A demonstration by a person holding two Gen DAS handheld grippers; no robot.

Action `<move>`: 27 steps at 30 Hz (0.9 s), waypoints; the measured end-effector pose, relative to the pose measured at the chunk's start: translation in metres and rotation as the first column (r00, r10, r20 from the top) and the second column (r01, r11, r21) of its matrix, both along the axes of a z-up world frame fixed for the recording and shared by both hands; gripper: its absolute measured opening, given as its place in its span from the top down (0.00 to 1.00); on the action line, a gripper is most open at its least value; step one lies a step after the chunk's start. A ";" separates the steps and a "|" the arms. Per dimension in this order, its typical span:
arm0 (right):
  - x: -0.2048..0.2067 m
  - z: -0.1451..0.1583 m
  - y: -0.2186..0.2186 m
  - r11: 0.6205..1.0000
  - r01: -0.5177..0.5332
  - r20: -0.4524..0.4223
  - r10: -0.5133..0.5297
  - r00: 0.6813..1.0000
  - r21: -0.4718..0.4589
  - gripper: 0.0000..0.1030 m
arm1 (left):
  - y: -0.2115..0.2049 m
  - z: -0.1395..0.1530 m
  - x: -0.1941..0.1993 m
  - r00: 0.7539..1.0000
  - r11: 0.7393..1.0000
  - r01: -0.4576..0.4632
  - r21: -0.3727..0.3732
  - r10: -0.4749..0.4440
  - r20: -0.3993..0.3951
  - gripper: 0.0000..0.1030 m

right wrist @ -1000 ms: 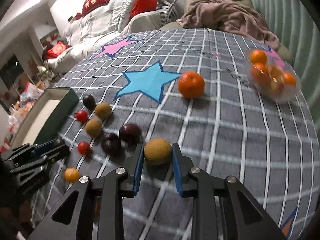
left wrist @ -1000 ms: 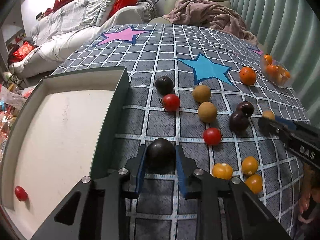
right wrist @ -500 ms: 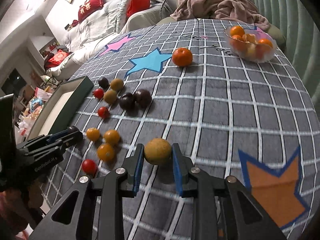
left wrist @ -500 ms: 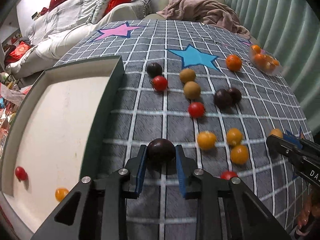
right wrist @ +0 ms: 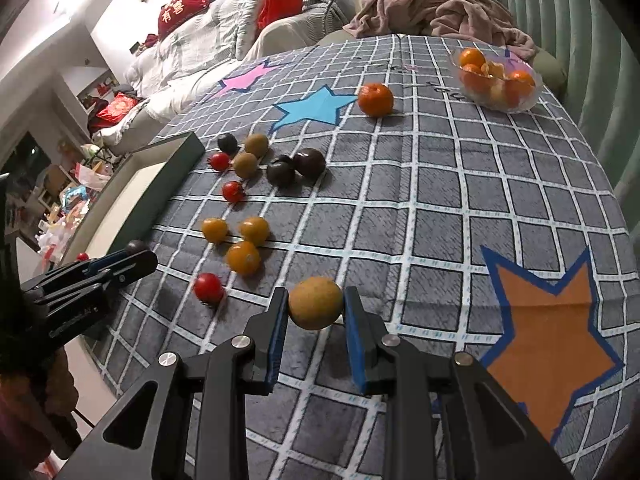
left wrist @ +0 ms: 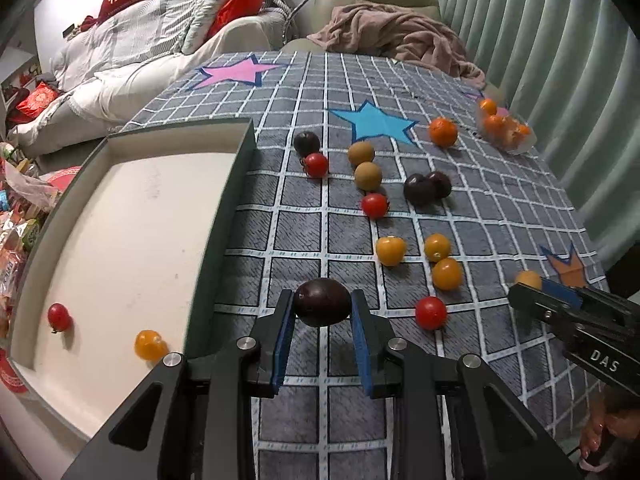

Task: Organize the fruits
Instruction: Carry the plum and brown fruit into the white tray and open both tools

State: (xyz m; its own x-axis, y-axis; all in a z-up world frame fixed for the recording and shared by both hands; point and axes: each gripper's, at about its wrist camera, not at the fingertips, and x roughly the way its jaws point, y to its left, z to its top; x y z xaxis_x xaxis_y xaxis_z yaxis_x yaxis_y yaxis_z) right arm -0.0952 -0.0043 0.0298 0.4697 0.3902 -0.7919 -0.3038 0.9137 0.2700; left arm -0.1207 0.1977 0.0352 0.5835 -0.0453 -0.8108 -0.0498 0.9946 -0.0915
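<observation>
My left gripper (left wrist: 321,307) is shut on a dark plum (left wrist: 321,307) and holds it above the cloth, just right of the tray's (left wrist: 224,216) wall. My right gripper (right wrist: 316,304) is shut on a brown round fruit (right wrist: 316,307), above the cloth near the front edge. The tray holds a red tomato (left wrist: 59,317) and a yellow tomato (left wrist: 149,345). Loose tomatoes, plums and brown fruits (left wrist: 368,176) lie in the middle of the table. The right gripper shows in the left wrist view (left wrist: 528,288).
A lone orange (right wrist: 375,99) lies past the blue star. A clear bowl of oranges (right wrist: 496,80) stands at the far right. Behind the table are a sofa with cushions and a blanket (left wrist: 400,40). Curtains hang on the right.
Both grippers have pulled back toward the near edge and lifted with their fruits. More of the tray's near end shows, with the yellow tomato in it.
</observation>
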 end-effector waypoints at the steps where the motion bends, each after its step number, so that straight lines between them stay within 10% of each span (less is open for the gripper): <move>1: -0.001 0.002 0.002 1.000 -0.003 0.002 0.003 1.000 0.001 0.71 | 0.002 0.003 -0.002 1.000 1.000 -0.002 -0.005 0.002 0.004 0.72; 27: -0.014 0.045 0.147 0.969 -0.247 0.041 0.247 0.968 -0.015 0.71 | 0.119 0.014 -0.034 0.981 0.982 -0.187 -0.011 0.188 0.040 0.72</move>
